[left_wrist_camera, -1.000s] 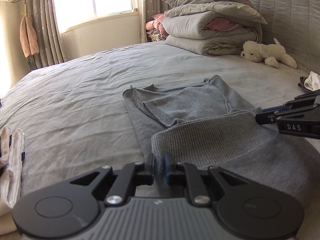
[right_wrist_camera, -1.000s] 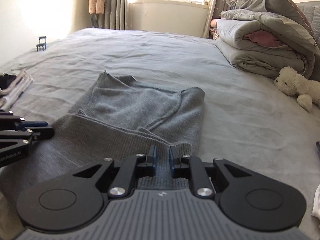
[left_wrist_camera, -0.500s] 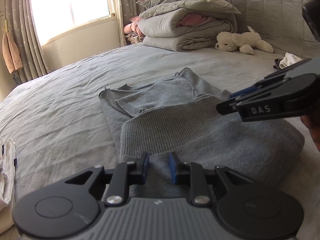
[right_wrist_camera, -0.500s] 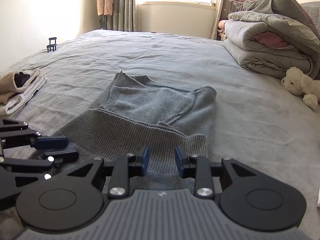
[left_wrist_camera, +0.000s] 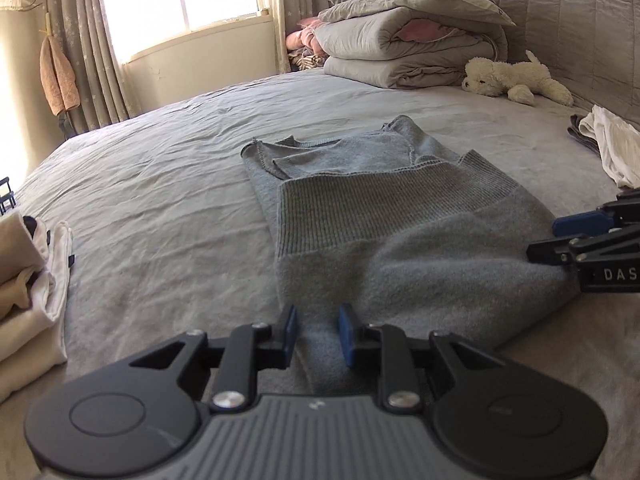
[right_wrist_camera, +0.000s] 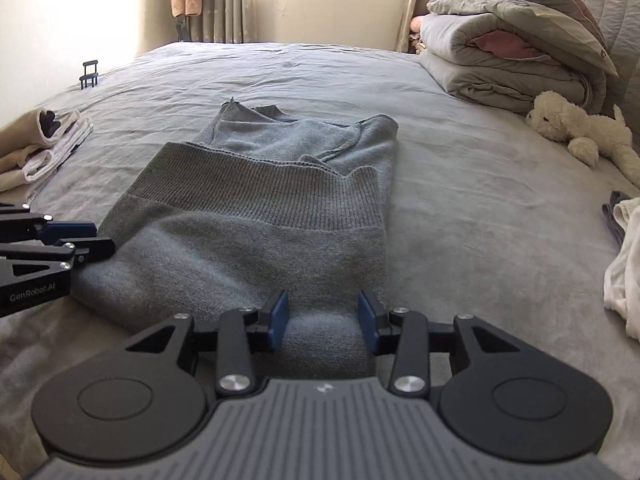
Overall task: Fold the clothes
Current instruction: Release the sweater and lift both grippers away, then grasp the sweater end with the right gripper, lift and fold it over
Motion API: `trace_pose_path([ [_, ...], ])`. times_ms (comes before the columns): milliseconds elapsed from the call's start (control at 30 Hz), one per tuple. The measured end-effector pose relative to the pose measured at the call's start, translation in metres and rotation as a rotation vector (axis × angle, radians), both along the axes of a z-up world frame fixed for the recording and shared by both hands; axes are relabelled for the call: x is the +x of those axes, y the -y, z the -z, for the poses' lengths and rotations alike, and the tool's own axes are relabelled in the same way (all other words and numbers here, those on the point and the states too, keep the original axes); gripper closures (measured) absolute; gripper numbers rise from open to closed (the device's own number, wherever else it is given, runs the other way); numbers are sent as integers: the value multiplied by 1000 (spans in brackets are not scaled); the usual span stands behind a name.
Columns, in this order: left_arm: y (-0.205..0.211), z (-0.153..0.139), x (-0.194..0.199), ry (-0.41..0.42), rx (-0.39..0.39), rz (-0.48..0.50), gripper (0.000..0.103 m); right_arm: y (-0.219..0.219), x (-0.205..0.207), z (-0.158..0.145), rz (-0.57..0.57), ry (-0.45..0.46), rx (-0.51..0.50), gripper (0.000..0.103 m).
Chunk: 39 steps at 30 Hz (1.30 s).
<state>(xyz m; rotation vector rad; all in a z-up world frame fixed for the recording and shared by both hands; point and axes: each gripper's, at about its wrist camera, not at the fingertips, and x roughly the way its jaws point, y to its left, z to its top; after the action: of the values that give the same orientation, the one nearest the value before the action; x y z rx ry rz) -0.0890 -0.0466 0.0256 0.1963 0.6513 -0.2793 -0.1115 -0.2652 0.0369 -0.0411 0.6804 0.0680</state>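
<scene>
A grey knit sweater (left_wrist_camera: 400, 240) lies folded on the bed, its ribbed hem band (left_wrist_camera: 384, 208) laid over the chest toward the collar. My left gripper (left_wrist_camera: 317, 334) sits low at the sweater's near left end. Its jaws are opening, and the near fold lies loose between the blue pads. My right gripper (right_wrist_camera: 323, 320) is at the near right end of the sweater (right_wrist_camera: 256, 240). Its jaws are also opening, wider, with the fabric between them unpinched. Each gripper shows in the other's view, the right gripper (left_wrist_camera: 556, 236) beside the sweater's right edge and the left gripper (right_wrist_camera: 92, 240) beside its left.
The grey bedsheet (left_wrist_camera: 160, 200) is wrinkled. Folded quilts (left_wrist_camera: 400, 44) and a white plush dog (left_wrist_camera: 516, 80) lie at the far right. A pile of folded pale clothes (left_wrist_camera: 28, 280) sits at the left, a white garment (left_wrist_camera: 612, 148) at the right, and a small black stand (right_wrist_camera: 90, 74) at the far left.
Both grippers were shut on the ribbed hem; they have let it go, opened, and drawn back toward the near fold. The hem now rests on the sweater's chest.
</scene>
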Motion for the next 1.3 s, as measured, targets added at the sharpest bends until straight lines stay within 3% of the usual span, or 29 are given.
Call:
trace_pose_path([
  [133, -26, -13, -7, -19, -64, -32, 71, 36, -28, -12, 122, 35, 135, 59],
  [167, -30, -14, -9, -31, -81, -32, 69, 45, -31, -11, 149, 20, 179, 58],
  [300, -40, -13, -12, -126, -219, -40, 66, 80, -27, 5, 189, -98, 534, 58],
  [367, -42, -10, -12, -171, -281, -38, 64, 86, -27, 10, 200, -118, 635, 57],
  [433, -39, -4, -12, -193, -300, -32, 63, 85, -23, 11, 202, -129, 658, 57],
  [567, -23, 5, -13, -144, -194, -25, 64, 80, -18, 15, 215, -132, 664, 59],
  [600, -19, 5, -13, -131, -168, -22, 65, 78, -18, 15, 217, -128, 662, 63],
  [633, -15, 5, -14, -120, -144, -18, 65, 77, -17, 15, 218, -131, 659, 80],
  [667, -13, 5, -15, -113, -128, -13, 66, 76, -15, 15, 217, -135, 657, 84],
  [833, -18, -9, -19, -77, -73, 40, 67, 86, -21, 10, 243, -96, 710, 86],
  [933, -14, -21, -32, 56, 33, 97, 67, 88, -22, 4, 235, -81, 728, 87],
  [1033, -6, -25, -43, 157, 98, 185, 60, 90, -22, 1, 236, -73, 747, 87],
  [1300, 26, -4, -57, 231, 258, 459, 47, 92, -9, -21, 219, 3, 792, 88],
])
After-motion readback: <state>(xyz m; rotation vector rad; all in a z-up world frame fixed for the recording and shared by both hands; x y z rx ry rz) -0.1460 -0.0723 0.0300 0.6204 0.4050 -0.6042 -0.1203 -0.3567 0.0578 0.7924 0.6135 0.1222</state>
